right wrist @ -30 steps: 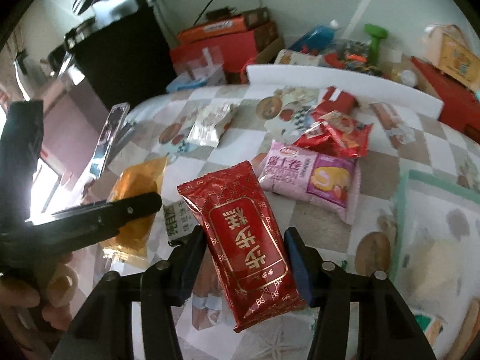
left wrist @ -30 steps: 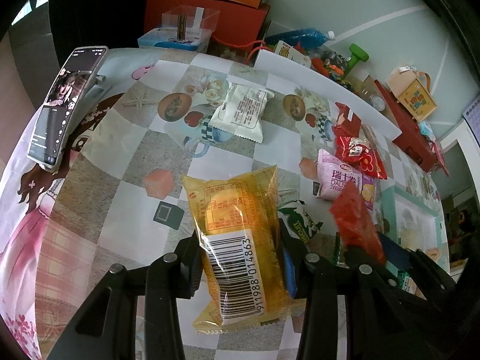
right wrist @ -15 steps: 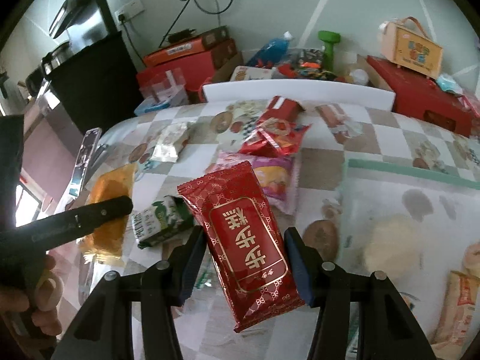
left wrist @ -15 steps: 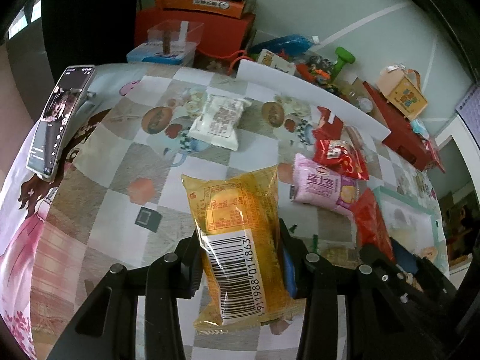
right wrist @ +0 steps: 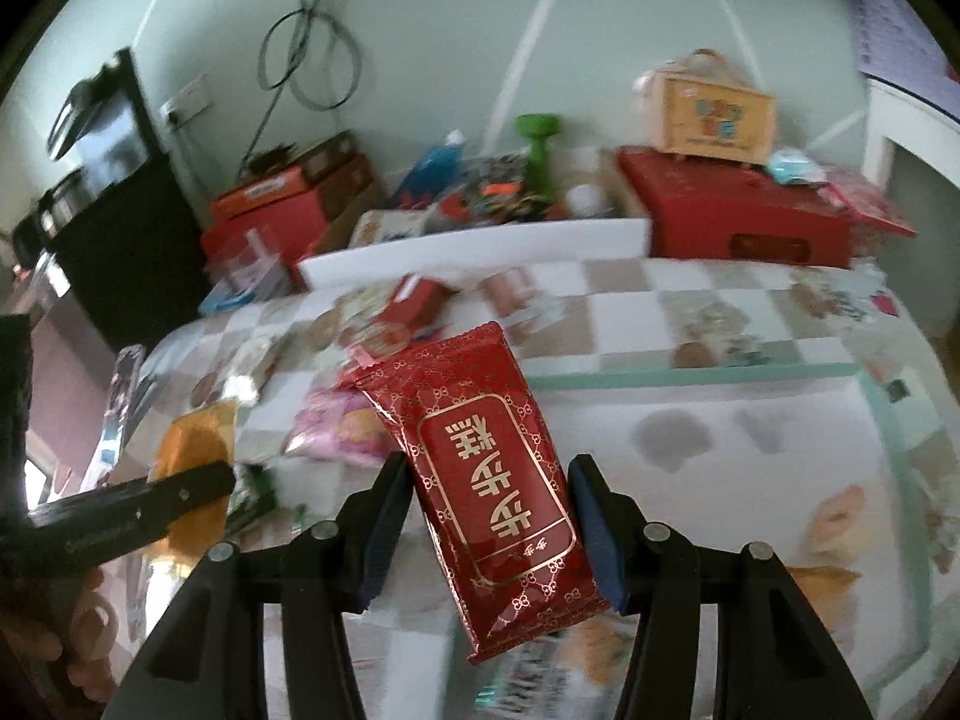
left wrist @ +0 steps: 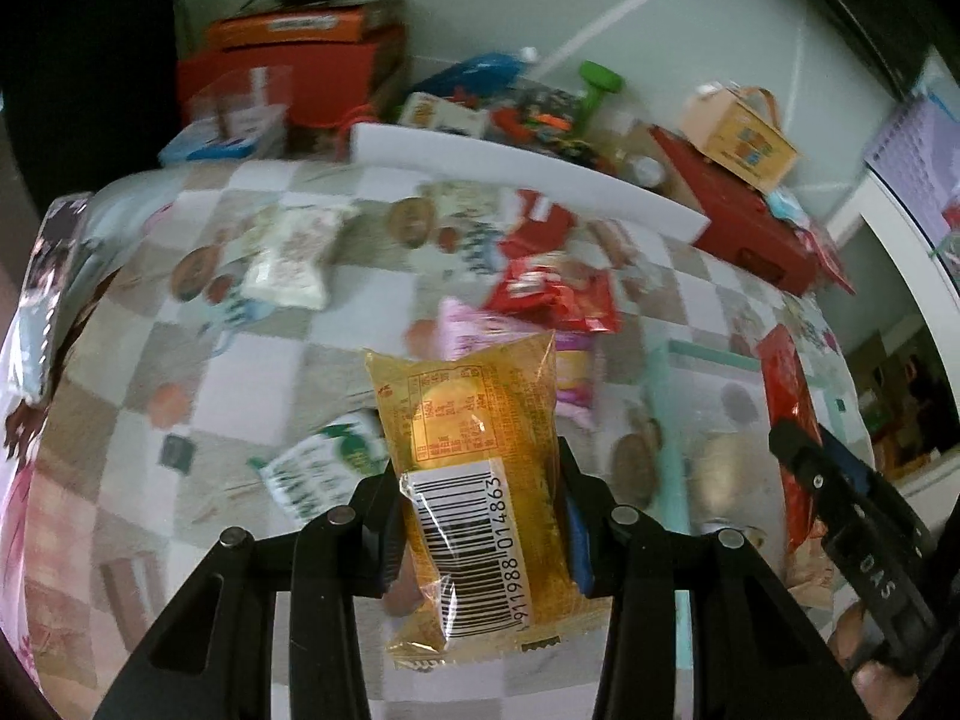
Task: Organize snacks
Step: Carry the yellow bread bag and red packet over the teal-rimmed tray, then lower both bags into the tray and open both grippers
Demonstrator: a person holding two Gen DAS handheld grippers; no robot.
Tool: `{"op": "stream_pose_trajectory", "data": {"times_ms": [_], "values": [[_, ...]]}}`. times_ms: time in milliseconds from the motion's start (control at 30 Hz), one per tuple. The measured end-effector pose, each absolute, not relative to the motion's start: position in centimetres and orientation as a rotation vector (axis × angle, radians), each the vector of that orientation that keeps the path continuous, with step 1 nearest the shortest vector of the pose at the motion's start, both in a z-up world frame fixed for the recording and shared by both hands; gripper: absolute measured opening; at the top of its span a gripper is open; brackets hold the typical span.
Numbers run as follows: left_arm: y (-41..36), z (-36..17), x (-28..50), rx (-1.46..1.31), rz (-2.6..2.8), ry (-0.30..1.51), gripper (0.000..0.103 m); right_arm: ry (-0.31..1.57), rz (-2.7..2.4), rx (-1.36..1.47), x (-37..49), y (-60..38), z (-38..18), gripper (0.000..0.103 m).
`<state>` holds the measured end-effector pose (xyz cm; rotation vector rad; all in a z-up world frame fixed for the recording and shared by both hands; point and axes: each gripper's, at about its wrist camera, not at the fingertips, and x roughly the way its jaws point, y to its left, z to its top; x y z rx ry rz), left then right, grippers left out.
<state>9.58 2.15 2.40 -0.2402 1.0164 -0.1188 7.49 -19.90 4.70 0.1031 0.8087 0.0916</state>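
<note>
My left gripper is shut on a yellow snack packet with a barcode, held above the checkered table. My right gripper is shut on a red snack packet with gold characters, held above a clear bin with a mint-green rim. The bin also shows in the left wrist view, with the red packet over it. On the table lie a pink packet, red packets, a white packet and a green-and-white packet.
A phone stands at the table's left edge. A white board lines the far edge. Behind it are red boxes, a small cardboard house box, a green dumbbell and a clear container.
Both grippers have swung to the right with their packets. The right gripper's red packet is now over the bin. The pink and red packets have slid left in both views.
</note>
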Motion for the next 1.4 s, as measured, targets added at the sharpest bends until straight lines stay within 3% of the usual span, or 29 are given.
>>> {"op": "stream_pose_trajectory", "data": {"times_ms": [633,1133,1167,1233,1400], "values": [[-15.2,4.4,14.3,-0.065,-0.414,1.040,0.044,0.816,-0.216,0.286,6.8,-33.3,3.3,0.057],[-20.9,2.1,16.9,-0.041,-0.442,1.107,0.044,0.837,-0.232,0.335,6.9,-35.4,2.2,0.057],[-21.0,2.1,16.8,-0.040,-0.439,1.106,0.045,0.839,-0.233,0.336,6.9,-35.4,2.2,0.058],[-20.9,2.3,16.8,-0.041,-0.436,1.099,0.057,0.845,-0.237,0.327,7.0,-35.4,2.1,0.059],[-20.4,3.1,16.6,-0.047,-0.424,1.082,0.059,0.839,-0.236,0.306,7.0,-35.1,2.4,0.059]]}}
